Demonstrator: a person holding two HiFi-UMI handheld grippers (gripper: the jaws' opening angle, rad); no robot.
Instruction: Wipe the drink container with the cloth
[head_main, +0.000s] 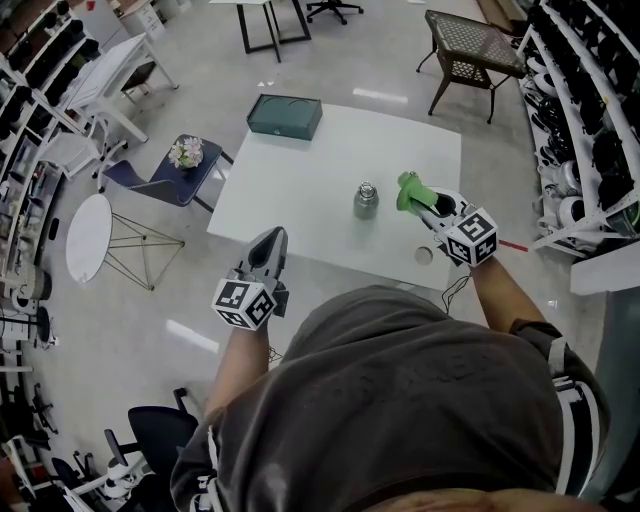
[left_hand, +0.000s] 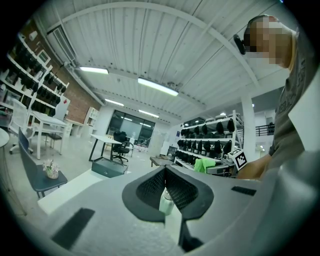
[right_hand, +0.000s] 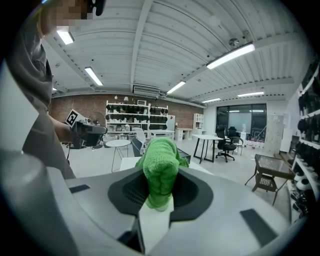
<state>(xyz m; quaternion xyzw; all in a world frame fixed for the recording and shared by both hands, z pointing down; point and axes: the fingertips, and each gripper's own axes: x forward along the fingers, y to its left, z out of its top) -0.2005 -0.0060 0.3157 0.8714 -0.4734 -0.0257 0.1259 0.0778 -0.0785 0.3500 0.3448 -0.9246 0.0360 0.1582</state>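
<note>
The left gripper (left_hand: 165, 175) is seen with its fingers (left_hand: 149, 189) pressed together, and nothing is held between them. It is carried level at the near left edge of the white worktop (head_main: 320, 160). The fingers (right_hand: 125, 192) of the right gripper (right_hand: 159, 192) are closed on a bright green cloth (right_hand: 160, 165), which is bunched and stands up above them. This gripper is tilted slightly downward over the near right part of the worktop. The drink container (head_main: 366, 199), a small metallic capped bottle, is stood upright near the worktop's middle, just left of the cloth and apart from it. A dark green box (head_main: 285, 115) is set at the far left corner.
</note>
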